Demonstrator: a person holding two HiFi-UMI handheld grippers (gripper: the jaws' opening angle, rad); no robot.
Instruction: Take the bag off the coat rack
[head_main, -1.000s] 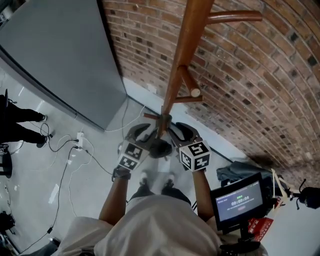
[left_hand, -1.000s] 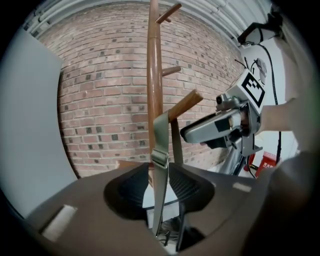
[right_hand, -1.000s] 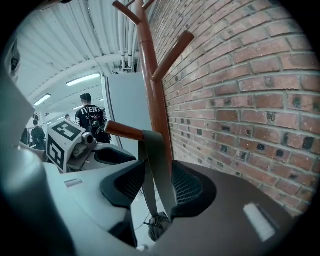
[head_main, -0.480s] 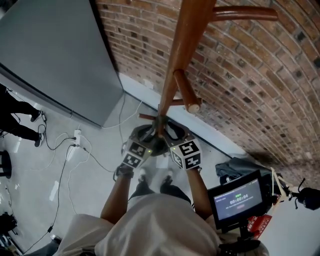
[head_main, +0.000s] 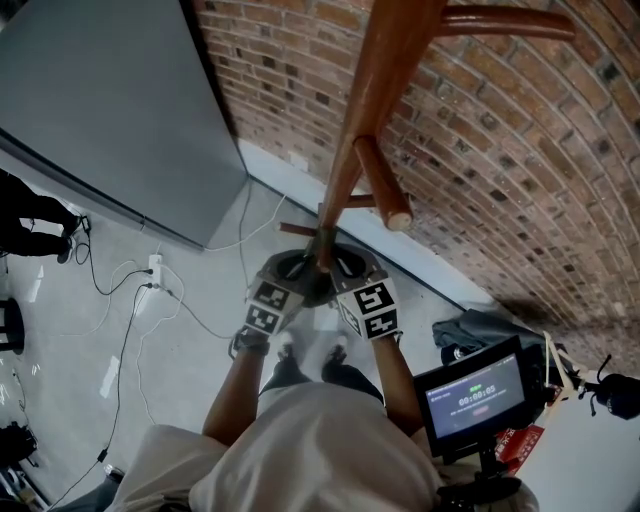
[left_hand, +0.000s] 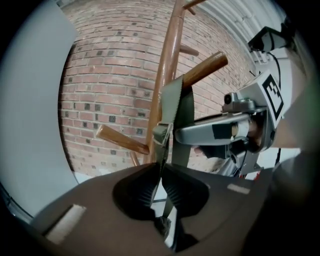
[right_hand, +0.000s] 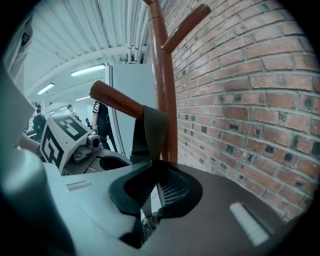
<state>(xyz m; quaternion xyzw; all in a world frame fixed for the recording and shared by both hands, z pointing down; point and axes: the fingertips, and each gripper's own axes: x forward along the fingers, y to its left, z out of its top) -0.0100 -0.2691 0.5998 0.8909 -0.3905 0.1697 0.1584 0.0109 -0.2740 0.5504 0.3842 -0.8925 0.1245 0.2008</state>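
Note:
A wooden coat rack (head_main: 372, 95) stands against the brick wall. An olive-green bag strap (left_hand: 181, 105) hangs over one of its pegs (left_hand: 206, 66). The same strap (right_hand: 154, 131) drapes the peg (right_hand: 116, 99) in the right gripper view. My left gripper (left_hand: 162, 172) is closing, its pads pinching the strap below a buckle. My right gripper (right_hand: 159, 181) is shut on the strap's other side. In the head view both grippers, left (head_main: 297, 268) and right (head_main: 346, 266), meet at the strap (head_main: 322, 243) by the pole. The bag's body is hidden beneath them.
Brick wall (head_main: 520, 150) runs behind the rack. A grey panel (head_main: 110, 100) leans at the left, with cables (head_main: 150, 290) on the floor. A monitor (head_main: 470, 392) and a grey cloth (head_main: 480, 330) sit at the right. A person's legs (head_main: 30, 225) show at the far left.
Both grippers have moved in toward the pole and closed from open onto the strap. The head view has shifted slightly nearer the rack.

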